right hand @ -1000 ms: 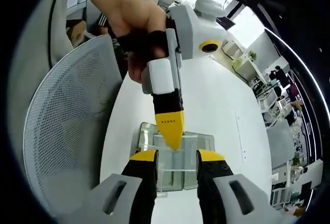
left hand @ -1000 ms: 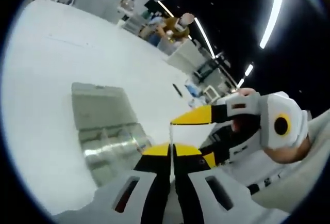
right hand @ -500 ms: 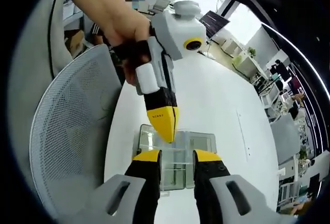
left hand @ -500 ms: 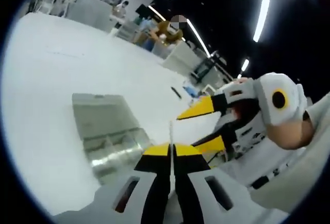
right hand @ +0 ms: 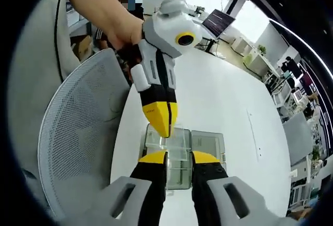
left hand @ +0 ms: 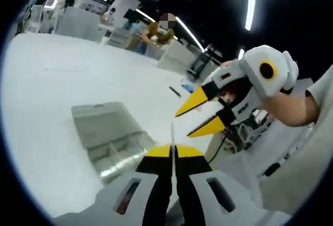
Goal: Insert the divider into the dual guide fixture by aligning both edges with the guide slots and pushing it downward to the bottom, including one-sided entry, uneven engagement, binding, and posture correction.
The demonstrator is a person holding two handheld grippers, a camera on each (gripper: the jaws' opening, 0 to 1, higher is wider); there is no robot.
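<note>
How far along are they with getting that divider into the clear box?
Early on, it seems. Done: the left gripper has its jaws shut on the divider, a thin clear sheet seen edge-on. In hand: it hangs above the fixture on the table, with the right gripper open close by. Left: lining both edges up with the slots and pushing down to the bottom.
</note>
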